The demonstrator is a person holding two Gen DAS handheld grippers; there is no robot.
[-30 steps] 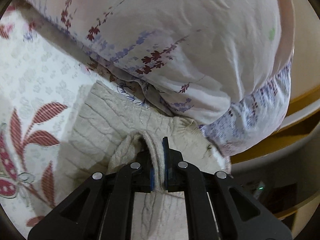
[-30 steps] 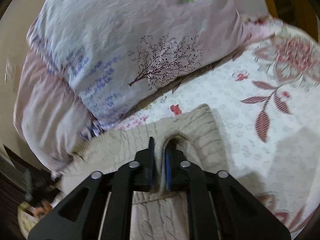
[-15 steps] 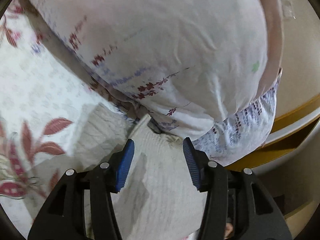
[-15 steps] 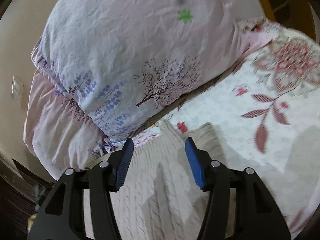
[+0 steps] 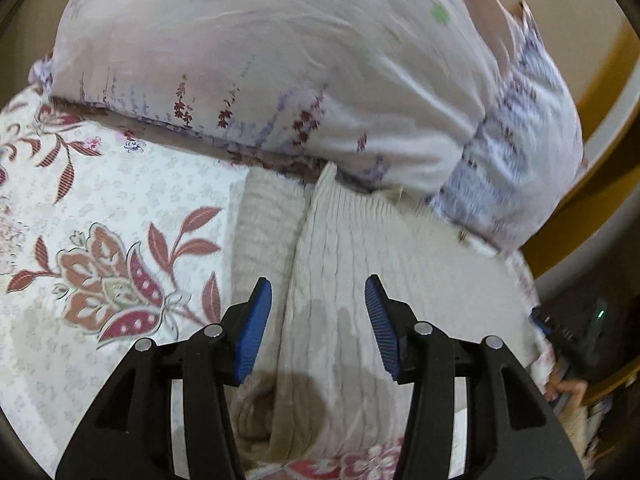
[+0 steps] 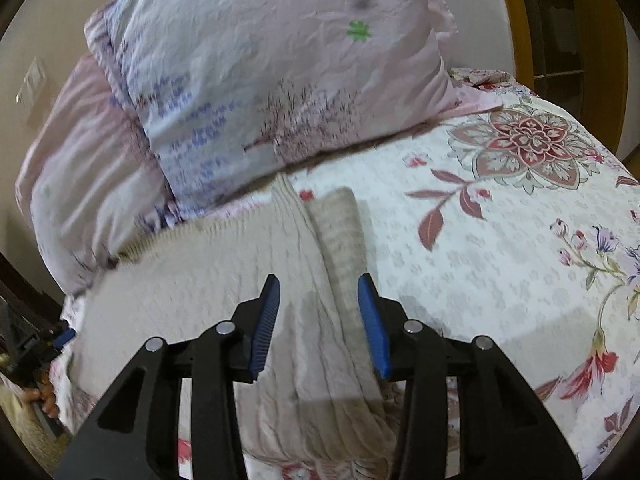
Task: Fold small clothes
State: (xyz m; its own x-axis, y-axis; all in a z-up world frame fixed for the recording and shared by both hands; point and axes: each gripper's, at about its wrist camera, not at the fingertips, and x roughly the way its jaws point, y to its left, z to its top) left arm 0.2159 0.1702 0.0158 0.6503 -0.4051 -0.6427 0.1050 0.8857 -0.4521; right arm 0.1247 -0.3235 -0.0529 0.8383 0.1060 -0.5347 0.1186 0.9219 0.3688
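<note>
**Fold lying loose, both tools released**

The cream knit garment point(image 5: 360, 264) is lying flat on the floral bedspread point(image 5: 100, 208), directly under and ahead of both tools, its far edge touching the pillow point(image 5: 280, 60). The left gripper point(image 5: 318, 328) and right gripper point(image 6: 318, 324) are hovering spread wide, grasping nothing. The folded-over flap beside the right gripper's right finger is probably at risk of springing back, since nothing is pinning it.

Left tongs point(image 5: 318, 320) — right tongs point(image 6: 318, 320) — agape

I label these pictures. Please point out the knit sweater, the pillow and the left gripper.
knit sweater point(image 5: 360, 240): left wrist view, ribbed top layer.
pillow point(image 6: 280, 40): right wrist view, printed face.
left gripper point(image 5: 318, 320): left wrist view, between open fingertips.
</note>
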